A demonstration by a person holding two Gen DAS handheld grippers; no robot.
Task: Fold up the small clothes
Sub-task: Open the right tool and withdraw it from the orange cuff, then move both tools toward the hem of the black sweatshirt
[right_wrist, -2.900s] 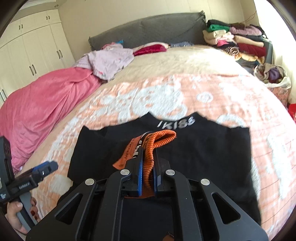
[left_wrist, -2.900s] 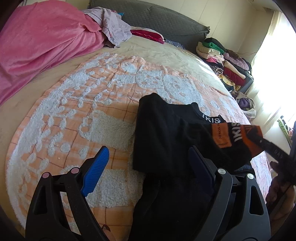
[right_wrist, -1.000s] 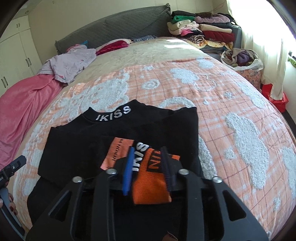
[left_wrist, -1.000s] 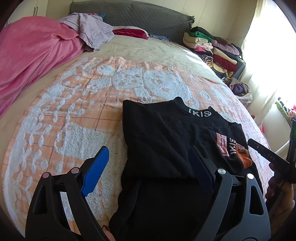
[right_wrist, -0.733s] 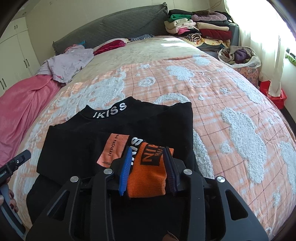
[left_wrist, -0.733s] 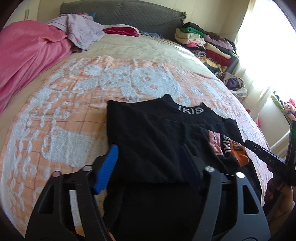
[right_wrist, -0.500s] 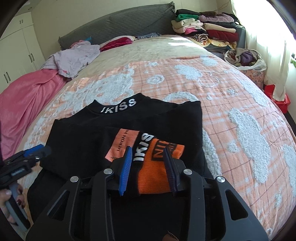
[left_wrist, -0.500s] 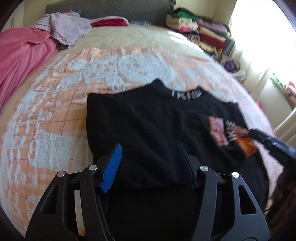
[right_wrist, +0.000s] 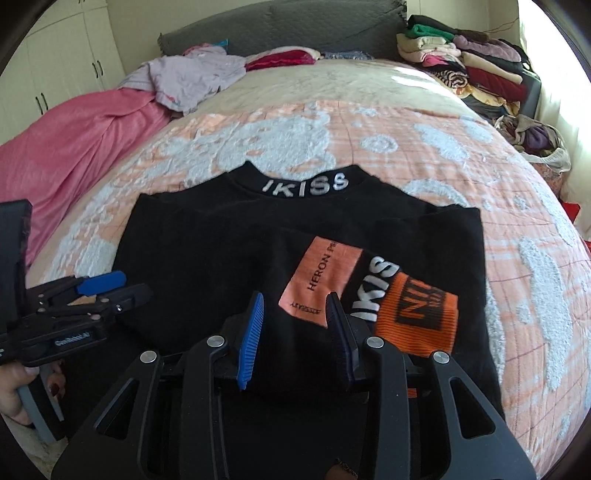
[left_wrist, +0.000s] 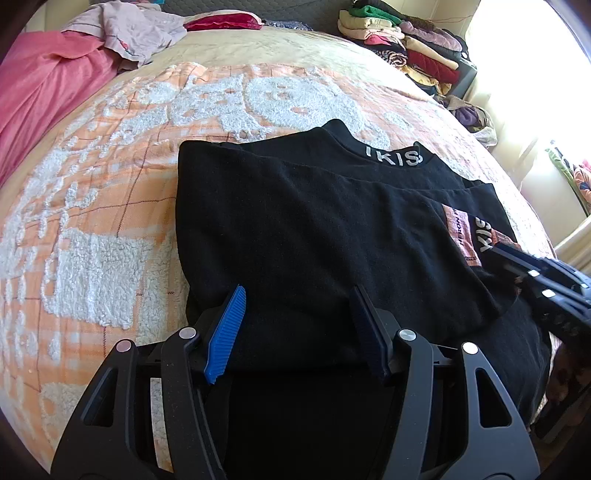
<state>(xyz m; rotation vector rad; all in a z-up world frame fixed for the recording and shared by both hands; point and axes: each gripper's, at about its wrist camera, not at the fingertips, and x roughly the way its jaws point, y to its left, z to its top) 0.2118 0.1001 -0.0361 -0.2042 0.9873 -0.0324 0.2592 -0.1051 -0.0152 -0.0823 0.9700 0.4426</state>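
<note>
A black top lies flat on the orange and white blanket, its collar marked IKISS pointing away from me. One sleeve is folded across its front, showing a salmon patch and an orange cuff. My left gripper hovers low over the top's near left part, jaws apart, with flat black cloth under them. My right gripper is open over the folded sleeve, just left of the cuff, and nothing is pinched. Each gripper also shows at the edge of the other's view: left gripper, right gripper.
A pink duvet and a lilac garment lie at the bed's far left. A stack of folded clothes stands at the far right by the grey headboard. A bag of clothes sits beside the bed. A hand holds the left gripper.
My right gripper laid the orange cuff on the top, let it go and slid left off it. My left gripper narrowed its jaws and came down closer to the top.
</note>
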